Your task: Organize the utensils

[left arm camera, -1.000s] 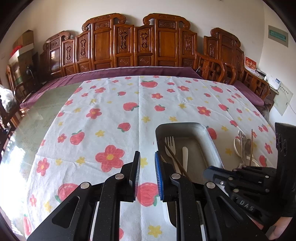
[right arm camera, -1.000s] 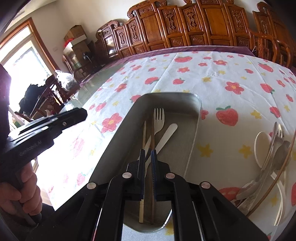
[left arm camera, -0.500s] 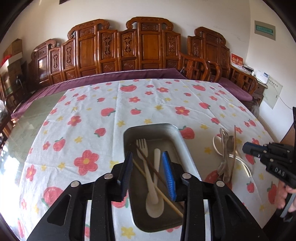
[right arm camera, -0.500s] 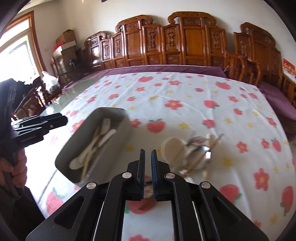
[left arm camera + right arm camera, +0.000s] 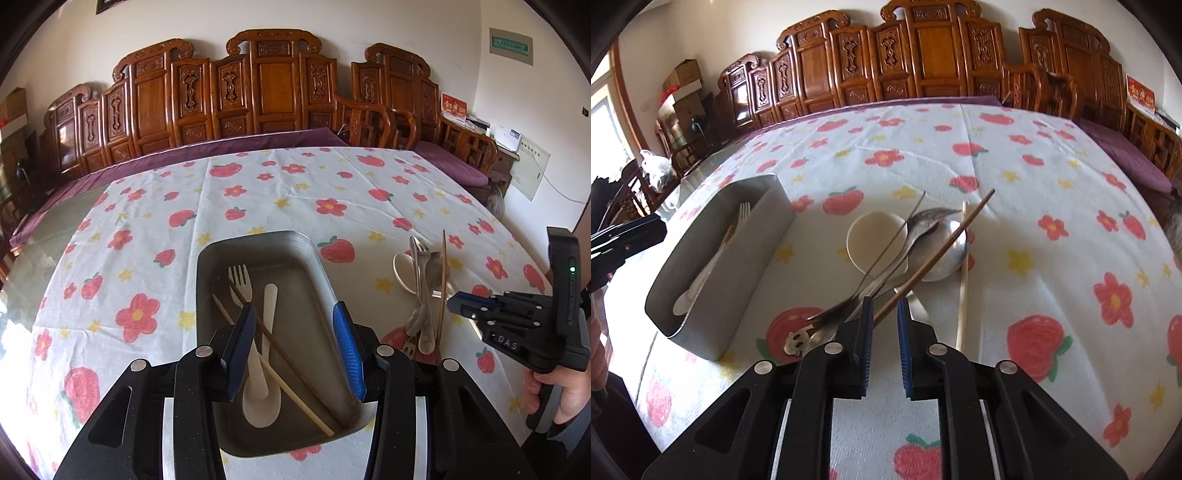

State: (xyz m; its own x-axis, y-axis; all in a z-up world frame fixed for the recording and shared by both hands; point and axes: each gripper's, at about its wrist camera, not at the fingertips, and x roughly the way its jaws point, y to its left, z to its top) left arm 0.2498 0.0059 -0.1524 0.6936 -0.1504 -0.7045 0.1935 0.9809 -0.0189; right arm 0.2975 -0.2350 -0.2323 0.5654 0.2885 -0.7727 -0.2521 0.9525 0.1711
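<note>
A grey metal tray (image 5: 321,273) (image 5: 713,273) sits on the flowered tablecloth. It holds a white fork (image 5: 240,280), a white spoon (image 5: 264,369) and two chopsticks (image 5: 291,362). To its right lies a pile of loose utensils: a white spoon (image 5: 875,236), metal spoons (image 5: 947,251), a metal fork (image 5: 923,221), a dark chopstick (image 5: 942,251) and a pale chopstick (image 5: 962,280). My left gripper (image 5: 295,347) is open above the tray's near end. My right gripper (image 5: 884,332) is open with its jaws around the near end of the dark chopstick.
Carved wooden chairs (image 5: 280,85) line the far side of the table. A purple cloth edge (image 5: 229,147) and bare glass tabletop (image 5: 33,258) show at the left. The cloth beyond the tray and right of the pile carries nothing.
My right gripper moved from over the tray to the utensil pile and opened slightly around the dark chopstick. My left gripper swung over the tray and opened wide.
</note>
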